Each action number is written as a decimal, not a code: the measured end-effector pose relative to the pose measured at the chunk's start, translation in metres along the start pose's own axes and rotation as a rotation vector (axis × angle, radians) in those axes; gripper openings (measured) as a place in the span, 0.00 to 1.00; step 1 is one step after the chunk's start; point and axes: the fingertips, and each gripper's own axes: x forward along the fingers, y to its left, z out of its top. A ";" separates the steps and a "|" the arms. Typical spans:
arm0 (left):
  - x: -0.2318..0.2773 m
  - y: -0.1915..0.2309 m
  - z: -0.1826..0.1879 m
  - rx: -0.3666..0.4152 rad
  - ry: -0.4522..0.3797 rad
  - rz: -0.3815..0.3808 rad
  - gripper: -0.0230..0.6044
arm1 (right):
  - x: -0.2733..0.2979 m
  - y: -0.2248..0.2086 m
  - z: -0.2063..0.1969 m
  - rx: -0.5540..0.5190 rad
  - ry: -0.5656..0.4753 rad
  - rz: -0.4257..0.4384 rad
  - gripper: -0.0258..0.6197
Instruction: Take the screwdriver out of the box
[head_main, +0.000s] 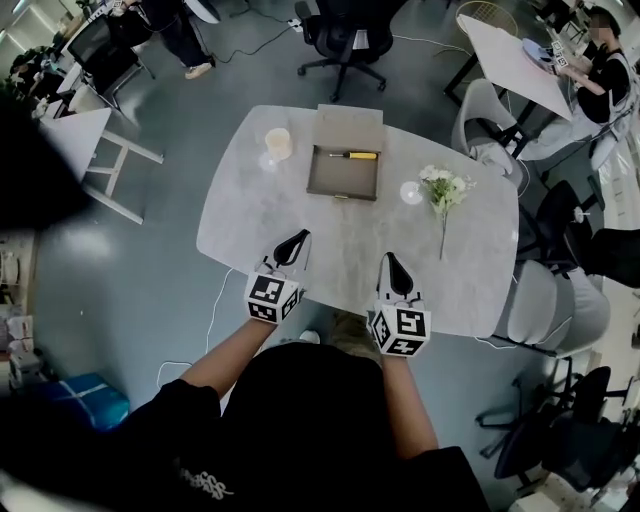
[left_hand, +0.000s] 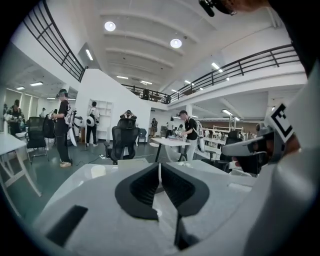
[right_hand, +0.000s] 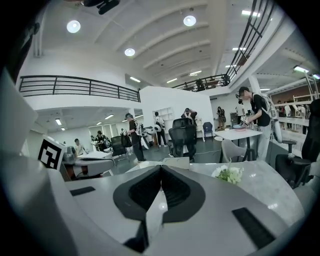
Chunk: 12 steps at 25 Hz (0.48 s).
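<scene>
An open flat cardboard box (head_main: 344, 172) lies on the far half of the grey table (head_main: 250, 215), its lid (head_main: 350, 127) folded back. Inside it, by the far wall, lies a screwdriver (head_main: 355, 155) with a yellow handle. Both grippers hover over the near part of the table, well short of the box. My left gripper (head_main: 301, 238) is shut with nothing in it, and my right gripper (head_main: 389, 260) is shut and empty too. In the left gripper view the jaws (left_hand: 160, 165) meet at the tips. The right gripper view shows the same (right_hand: 161, 168), with the box lid (right_hand: 173, 162) beyond.
A pale cup (head_main: 278, 142) stands left of the box. A small glass (head_main: 411, 192) and a white flower sprig (head_main: 444, 190) lie to its right. Office chairs (head_main: 340, 35) ring the table, and people stand at other desks in the background.
</scene>
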 end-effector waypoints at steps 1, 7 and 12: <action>0.016 0.002 0.002 0.008 0.009 -0.002 0.07 | 0.009 -0.005 0.002 0.003 0.006 0.010 0.06; 0.113 0.012 -0.008 0.098 0.094 -0.013 0.07 | 0.052 -0.034 0.014 -0.009 0.031 0.069 0.06; 0.184 0.028 -0.040 0.166 0.204 0.016 0.07 | 0.082 -0.061 0.012 0.001 0.073 0.113 0.06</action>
